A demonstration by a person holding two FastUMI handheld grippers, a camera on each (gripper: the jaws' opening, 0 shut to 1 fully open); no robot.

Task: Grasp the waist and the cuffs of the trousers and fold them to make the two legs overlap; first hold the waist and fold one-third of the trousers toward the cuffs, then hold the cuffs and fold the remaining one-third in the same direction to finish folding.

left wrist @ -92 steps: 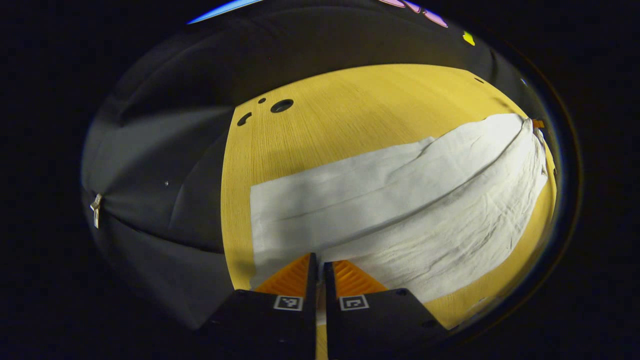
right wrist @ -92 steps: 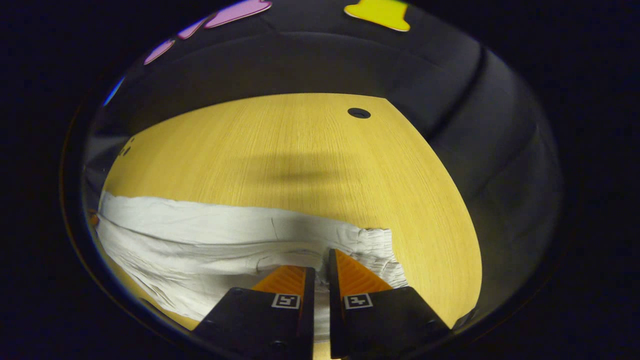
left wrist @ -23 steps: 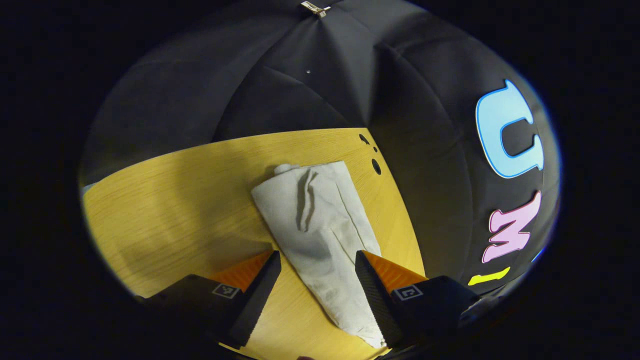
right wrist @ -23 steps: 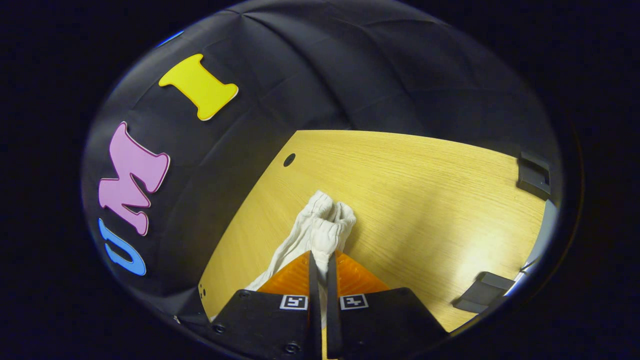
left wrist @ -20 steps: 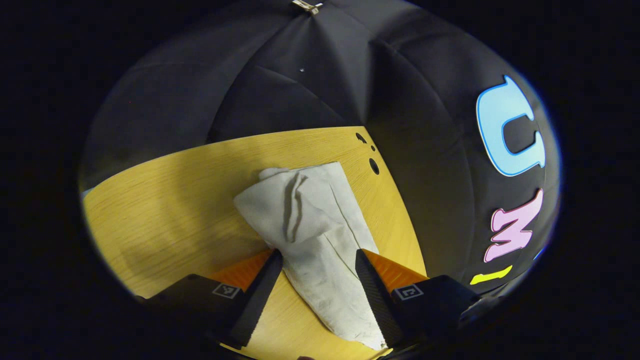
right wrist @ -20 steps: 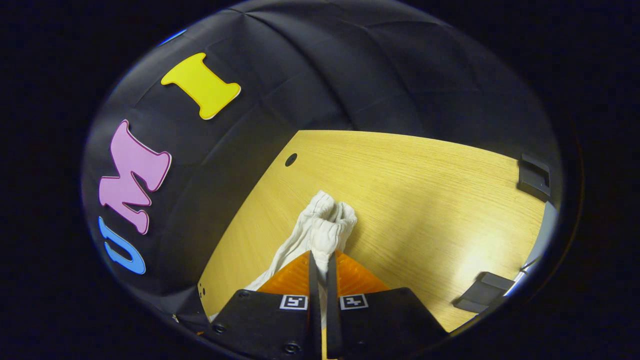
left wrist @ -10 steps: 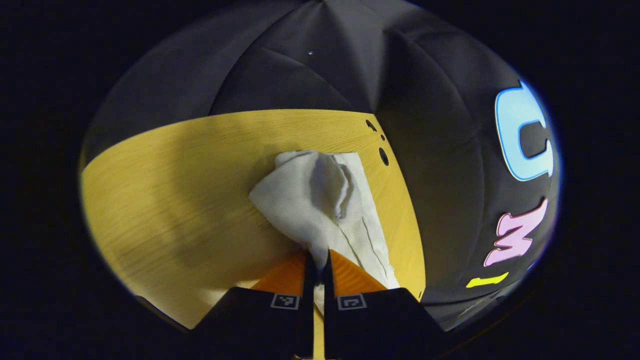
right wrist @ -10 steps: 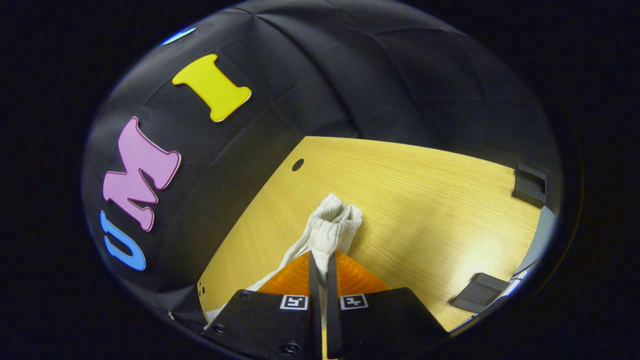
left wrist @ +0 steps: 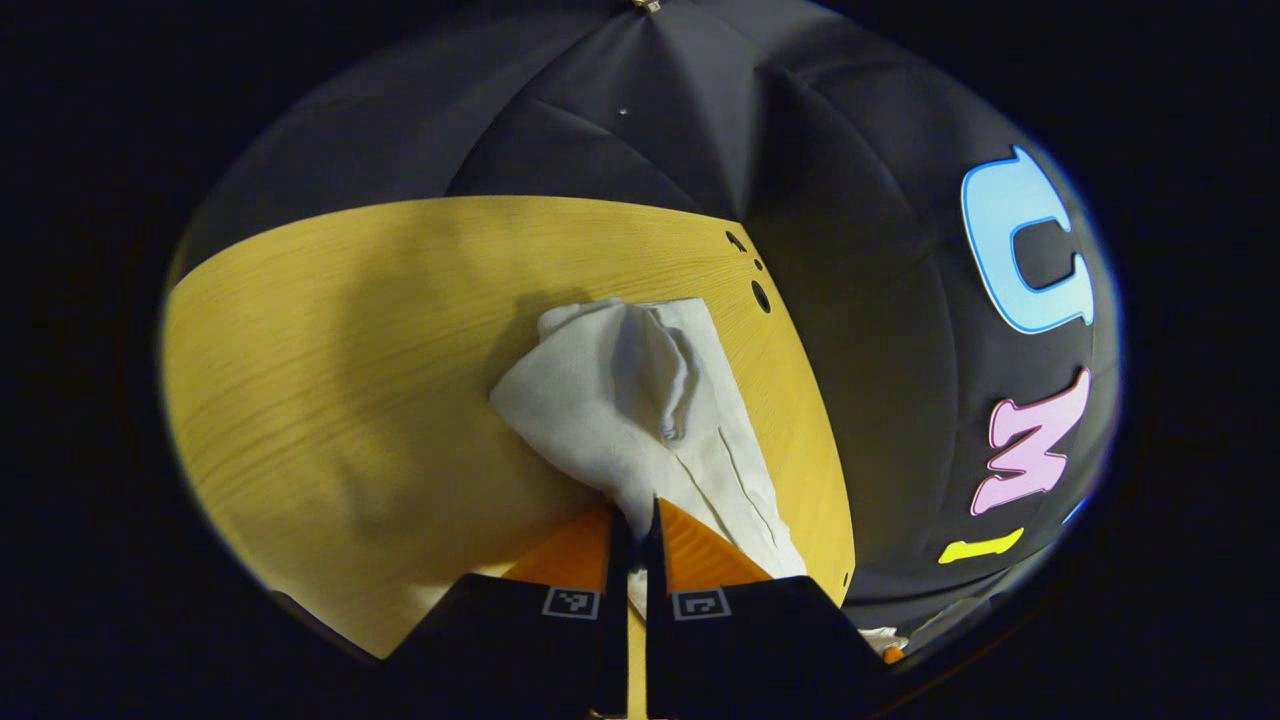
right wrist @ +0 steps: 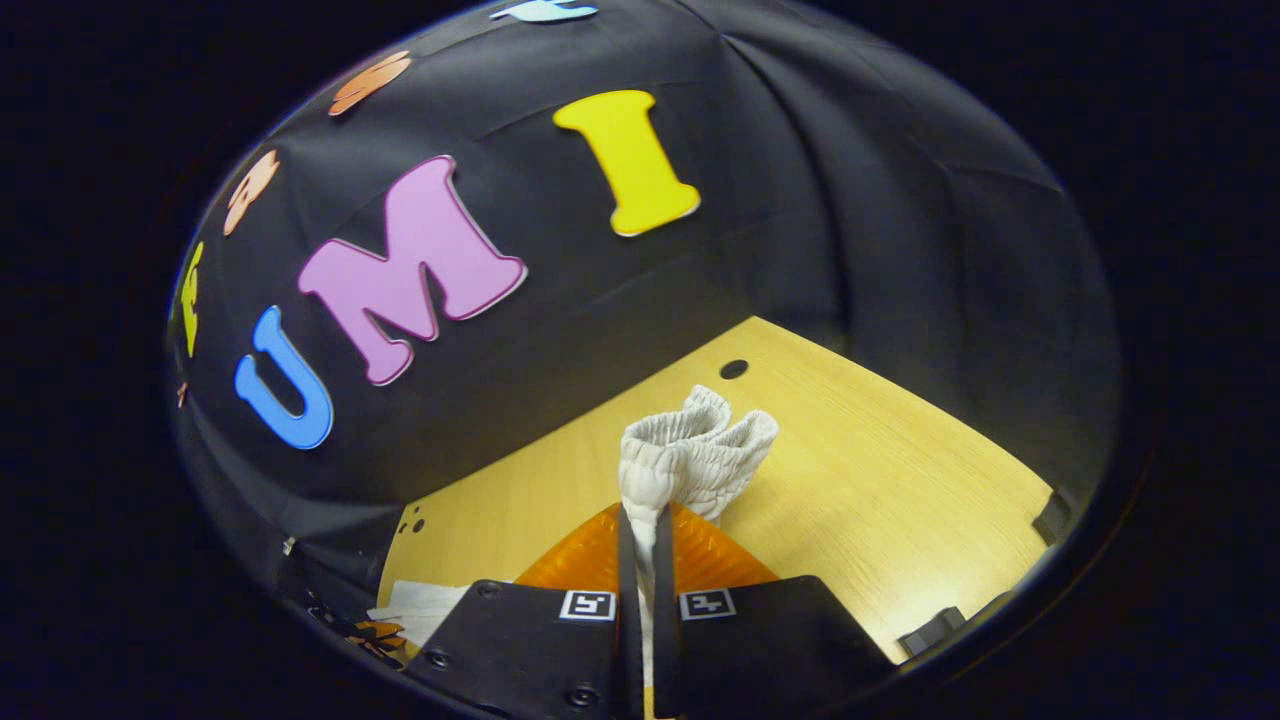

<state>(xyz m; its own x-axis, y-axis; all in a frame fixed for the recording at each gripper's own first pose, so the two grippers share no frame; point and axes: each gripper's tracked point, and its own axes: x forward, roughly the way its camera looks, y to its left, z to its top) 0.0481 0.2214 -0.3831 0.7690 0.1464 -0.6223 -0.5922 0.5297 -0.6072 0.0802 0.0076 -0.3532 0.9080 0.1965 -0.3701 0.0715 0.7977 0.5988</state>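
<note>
Trousers [left wrist: 640, 420] pinched in left hand-held gripper [left wrist: 633, 520], extending ahead on table [left wrist: 330, 380].

A staged recording booth is shown rather than a lived-in room. A pale wood-grain worktop [left wrist: 350, 330] is enclosed on its far sides by a wall of black cloth [left wrist: 620, 130], which is gathered in folds toward a small metal clip at the top of the left gripper view. Round holes [left wrist: 761, 296] are cut through the worktop near one corner, and another hole [right wrist: 734, 369] is seen in the right gripper view. Small dark brackets [right wrist: 1050, 517] are fixed along the worktop's edge. Square printed marker tags [right wrist: 587, 604] are carried on the handheld tool, as is usual for motion capture setups.
</note>
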